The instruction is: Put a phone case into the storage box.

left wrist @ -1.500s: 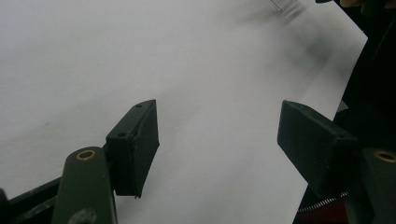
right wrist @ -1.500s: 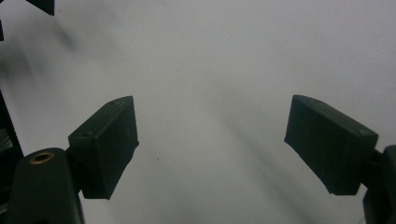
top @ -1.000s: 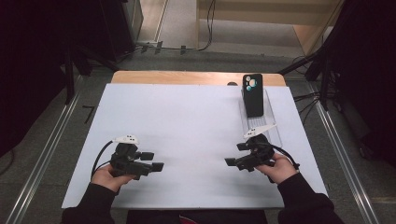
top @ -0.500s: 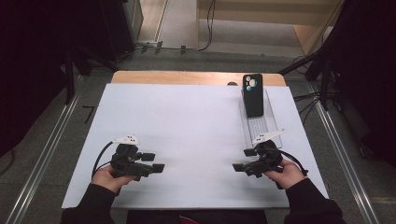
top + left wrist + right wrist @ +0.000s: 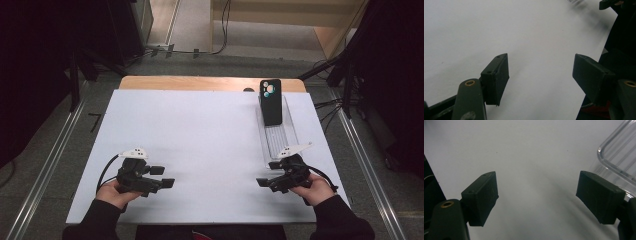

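Our right gripper [image 5: 266, 182] has slid toward the lower right since before. Both grippers' jaws are standing apart, empty. The phone [image 5: 271, 102] is leaning upright in the clear tray [image 5: 290, 135], upper right, long side running up the picture.

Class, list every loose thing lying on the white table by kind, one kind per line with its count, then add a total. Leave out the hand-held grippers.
Black phone: 1
Clear plastic tray: 1
Total: 2
The phone lies at the tray's far end.
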`<control>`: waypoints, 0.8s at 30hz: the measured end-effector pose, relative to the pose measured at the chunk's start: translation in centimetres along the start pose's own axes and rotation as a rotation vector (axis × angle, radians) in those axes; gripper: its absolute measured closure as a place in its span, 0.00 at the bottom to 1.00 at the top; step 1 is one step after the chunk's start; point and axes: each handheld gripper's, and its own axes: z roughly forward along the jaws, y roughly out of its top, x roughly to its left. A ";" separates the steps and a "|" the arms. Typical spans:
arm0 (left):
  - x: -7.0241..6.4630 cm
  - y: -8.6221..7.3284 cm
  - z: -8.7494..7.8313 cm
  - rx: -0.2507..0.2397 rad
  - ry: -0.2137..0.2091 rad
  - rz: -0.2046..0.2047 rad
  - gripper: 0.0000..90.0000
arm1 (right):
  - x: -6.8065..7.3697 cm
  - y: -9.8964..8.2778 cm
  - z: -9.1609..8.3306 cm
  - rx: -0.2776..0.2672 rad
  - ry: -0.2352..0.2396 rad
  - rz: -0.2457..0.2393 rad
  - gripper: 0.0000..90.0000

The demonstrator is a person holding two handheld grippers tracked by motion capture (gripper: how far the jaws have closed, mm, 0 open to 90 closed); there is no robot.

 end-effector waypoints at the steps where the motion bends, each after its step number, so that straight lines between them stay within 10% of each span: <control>1: 0.0 0.0 0.0 -0.001 0.000 -0.001 0.32 | -0.1 -0.1 0.0 -0.001 -0.003 0.000 0.18; 24: 0.2 0.0 0.3 0.011 -0.012 -0.009 0.32 | -0.3 -0.5 0.0 0.000 -0.005 -0.005 0.18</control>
